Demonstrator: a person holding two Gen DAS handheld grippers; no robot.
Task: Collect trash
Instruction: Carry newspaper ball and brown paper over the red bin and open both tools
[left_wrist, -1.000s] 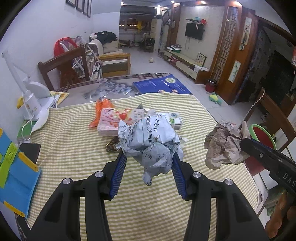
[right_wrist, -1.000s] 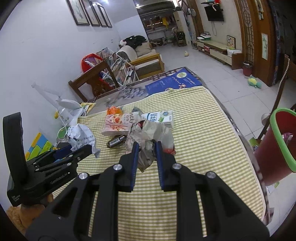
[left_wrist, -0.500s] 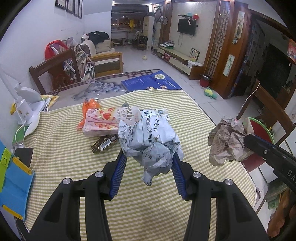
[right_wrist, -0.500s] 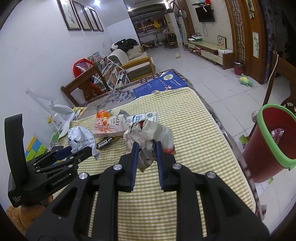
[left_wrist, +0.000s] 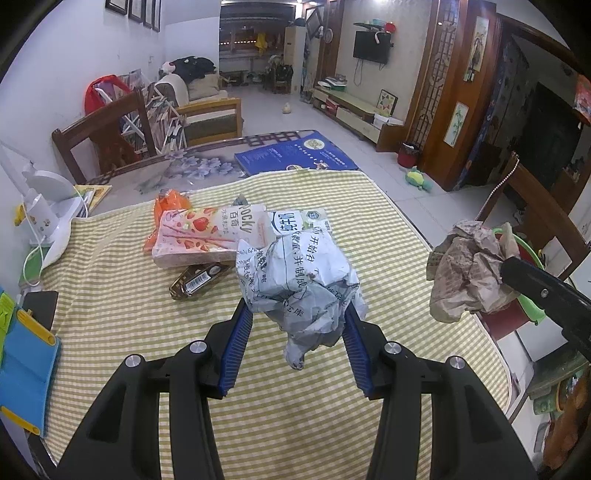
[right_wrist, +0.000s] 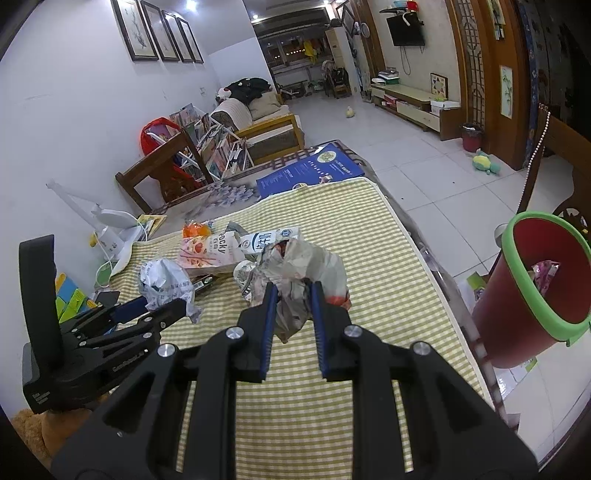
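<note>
Over the last second both hands have drifted across the table toward its right edge, so the drop looks close. The left gripper (left_wrist: 297, 325) pinches a grey paper ball (left_wrist: 299, 280); the right gripper (right_wrist: 291, 291) is clamped narrowly on a brown paper wad (right_wrist: 295, 273). The red bin (right_wrist: 532, 291), off the table's right side, holds what looks like a pink wrapper (right_wrist: 546, 271).

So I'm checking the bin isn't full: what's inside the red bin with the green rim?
Inside the red bin with the green rim, one crumpled pink-and-white wrapper shows near the top. Anything deeper is hidden by the bin's wall.
</note>
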